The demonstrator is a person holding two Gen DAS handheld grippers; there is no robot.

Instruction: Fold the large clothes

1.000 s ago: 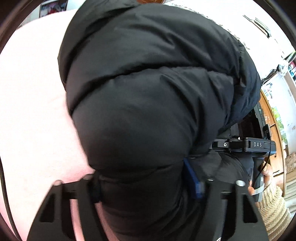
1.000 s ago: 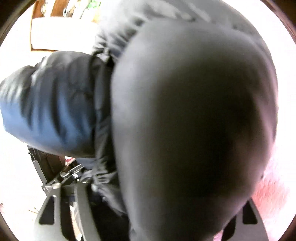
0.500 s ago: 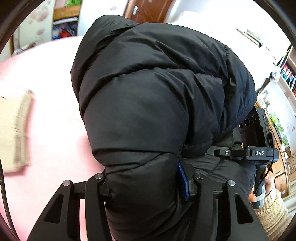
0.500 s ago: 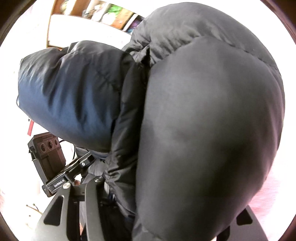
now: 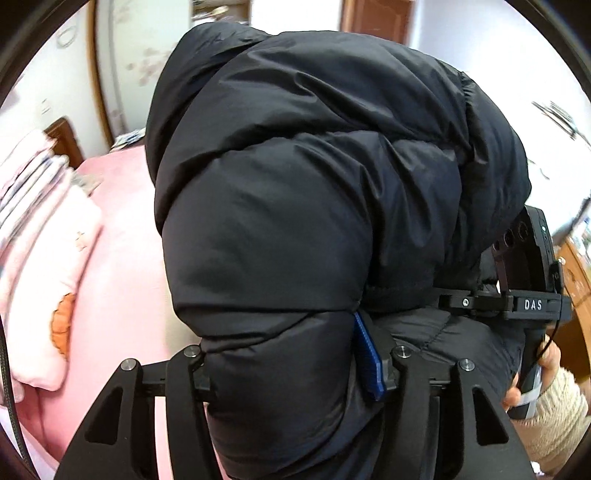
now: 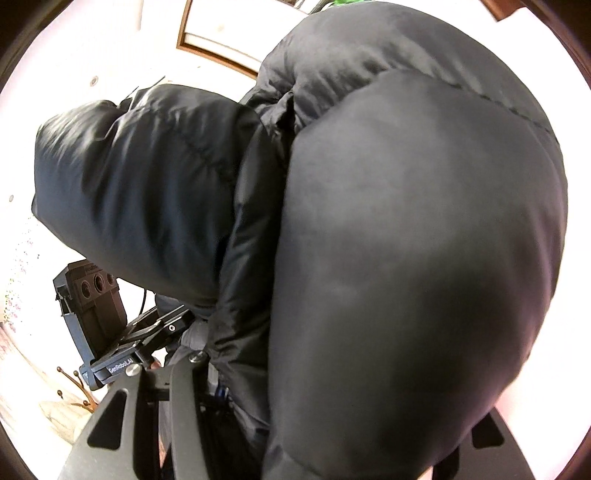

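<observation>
While both tools pinch the bundled black puffer jacket (image 5: pixel 314 221), the left gripper (image 5: pixel 291 365) and right gripper (image 6: pixel 332 387) each clamped half-wide on thick padding, the folding looks done and only setting it down remains. Beyond lie a pink bed (image 5: pixel 122 266), folded pink bedding (image 5: pixel 40 229), then a brown door (image 5: pixel 376 14).

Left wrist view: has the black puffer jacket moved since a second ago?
Yes. The black puffer jacket, clamped in the left gripper, has lifted off the pink bedding; wall and door now show behind it.
</observation>
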